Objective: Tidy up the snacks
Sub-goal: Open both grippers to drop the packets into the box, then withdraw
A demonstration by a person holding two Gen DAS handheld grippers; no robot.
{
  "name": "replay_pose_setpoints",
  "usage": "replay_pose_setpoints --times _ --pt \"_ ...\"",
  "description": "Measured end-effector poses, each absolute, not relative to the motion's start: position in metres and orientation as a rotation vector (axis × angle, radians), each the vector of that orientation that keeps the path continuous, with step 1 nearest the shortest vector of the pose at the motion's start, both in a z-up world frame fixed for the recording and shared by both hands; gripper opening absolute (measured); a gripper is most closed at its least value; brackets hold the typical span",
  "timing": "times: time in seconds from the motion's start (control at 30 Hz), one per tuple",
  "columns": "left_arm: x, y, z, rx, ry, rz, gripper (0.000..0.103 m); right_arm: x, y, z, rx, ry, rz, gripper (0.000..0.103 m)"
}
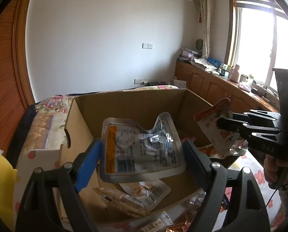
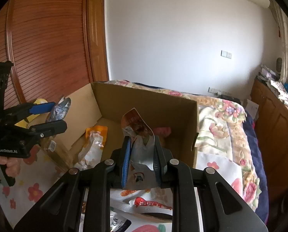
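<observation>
While the left gripper [image 1: 142, 150] stands wide around a silver pouch [image 1: 142, 145] above the cardboard box [image 1: 128, 100], its pads sit at the pouch's side edges. Right gripper [image 2: 142, 154] clamps a red-and-white snack packet [image 2: 138, 135] above the box's near rim, interior largely open.

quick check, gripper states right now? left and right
Left gripper: wide open, silver snack pouch between the fingers, released or about to be.
Right gripper: shut on a red-and-white snack packet over the cardboard box.
</observation>
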State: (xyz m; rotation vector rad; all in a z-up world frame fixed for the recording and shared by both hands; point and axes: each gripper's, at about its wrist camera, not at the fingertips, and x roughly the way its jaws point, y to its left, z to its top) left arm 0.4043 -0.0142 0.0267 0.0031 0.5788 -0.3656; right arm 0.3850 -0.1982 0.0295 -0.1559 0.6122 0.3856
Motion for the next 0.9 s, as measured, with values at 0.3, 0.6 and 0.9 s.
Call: replay_pose_setpoints --times 0.3,0.6,0.9 --pt "0.406 -0.017 0.022 0.002 0.589 -0.335 0.086 0.388 -0.197 0.021 -0.171 0.645 0.372 0.024" --pt "0.394 -0.016 0.027 -0.006 0.565 -0.322 0.088 0.379 -0.203 0.024 -0.162 0.642 0.368 0.030" --pt "0.359 -0.018 0.045 0.025 0.527 -0.323 0.089 0.341 -0.208 0.052 -0.153 0.603 0.377 0.032"
